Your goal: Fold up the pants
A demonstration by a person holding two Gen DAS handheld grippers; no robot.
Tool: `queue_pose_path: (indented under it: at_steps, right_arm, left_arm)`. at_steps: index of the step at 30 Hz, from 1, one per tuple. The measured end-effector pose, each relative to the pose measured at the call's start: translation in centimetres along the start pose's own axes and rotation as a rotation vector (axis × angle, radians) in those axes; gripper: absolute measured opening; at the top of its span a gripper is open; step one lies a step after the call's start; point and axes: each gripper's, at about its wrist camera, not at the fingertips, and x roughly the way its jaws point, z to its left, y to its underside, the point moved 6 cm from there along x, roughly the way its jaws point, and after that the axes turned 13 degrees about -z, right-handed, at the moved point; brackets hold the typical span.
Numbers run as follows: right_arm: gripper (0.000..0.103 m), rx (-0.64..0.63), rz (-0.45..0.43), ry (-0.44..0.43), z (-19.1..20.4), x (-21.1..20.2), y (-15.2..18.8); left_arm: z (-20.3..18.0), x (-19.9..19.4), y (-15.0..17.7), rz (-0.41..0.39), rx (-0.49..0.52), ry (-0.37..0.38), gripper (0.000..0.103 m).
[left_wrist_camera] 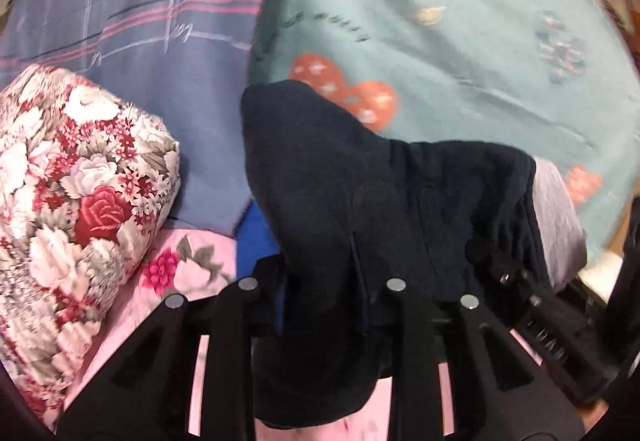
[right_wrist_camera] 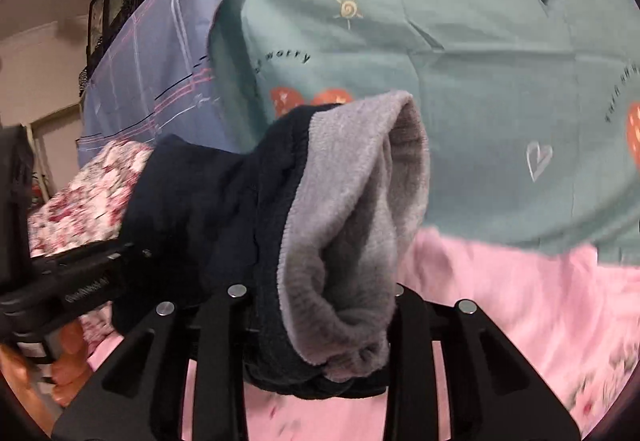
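Both tongs clenched on the dark navy pants (left_wrist_camera: 360, 177): left gripper (left_wrist_camera: 322, 291) biting a bunched navy fold, right gripper (right_wrist_camera: 316, 299) clamped at the waistband with its grey fleece lining (right_wrist_camera: 360, 209) turned outward. Pants held up between the two, above the pink sheet (right_wrist_camera: 500, 301), teal printed blanket (right_wrist_camera: 460, 61) behind. Floral pillow (left_wrist_camera: 68, 193) off to the left.

right gripper (right_wrist_camera: 316, 321) clamped on pants (right_wrist_camera: 248, 225) | grey lining (right_wrist_camera: 352, 225) exposed | above pink sheet (right_wrist_camera: 500, 305)
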Motion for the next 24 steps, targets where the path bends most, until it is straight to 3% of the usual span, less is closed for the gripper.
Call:
queue_pose_path:
  at_steps: [2, 3, 4, 6, 7, 8, 10, 12, 15, 20, 24]
  right_arm:
    - [0.036, 0.0, 0.011, 0.02, -0.8, 3.7, 0.8]
    - [0.038, -0.003, 0.025, 0.048, -1.5, 5.6, 1.7]
    - [0.044, -0.016, 0.047, 0.087, -2.2, 7.2, 2.7]
    - [0.066, -0.02, 0.2, 0.219, -4.7, 11.7, 7.0]
    - [0.085, 0.023, 0.292, 0.274, -6.3, 13.3, 9.5]
    - [0.102, 0.104, 0.262, 0.281, -7.4, 13.2, 10.0]
    - [0.102, 0.238, 0.264, 0.271, -8.9, 13.0, 10.6]
    - [0.102, 0.285, 0.285, 0.247, -9.2, 12.6, 10.5]
    - [0.102, 0.192, 0.246, 0.281, -8.4, 10.3, 8.4]
    - [0.102, 0.062, 0.14, 0.321, -4.9, 1.9, 4.5]
    - [0.102, 0.002, 0.155, 0.323, -2.2, -5.6, 5.0]
  left_arm:
    - [0.9, 4.4, 1.7, 0.057, 0.015, -0.081, 0.035]
    - [1.8, 7.2, 3.5, 0.106, 0.024, -0.144, 0.045]
    - [2.8, 9.4, 5.3, 0.167, 0.04, -0.205, 0.066]
    - [4.4, 12.0, 8.3, 0.264, 0.06, -0.272, 0.082]
    - [5.2, 12.1, 8.6, 0.227, 0.033, -0.284, 0.096]
    - [5.6, 11.9, 8.6, 0.217, 0.027, -0.301, 0.098]
    - [5.9, 11.7, 8.4, 0.233, 0.002, -0.28, 0.098]
    - [6.1, 11.1, 7.9, 0.241, -0.007, -0.272, 0.098]
    - [6.3, 8.6, 7.0, 0.256, -0.007, -0.273, 0.097]
    - [4.1, 0.4, 5.9, 0.192, 0.044, -0.202, 0.097]
    - [1.9, -6.5, 6.9, 0.164, 0.078, -0.133, 0.1]
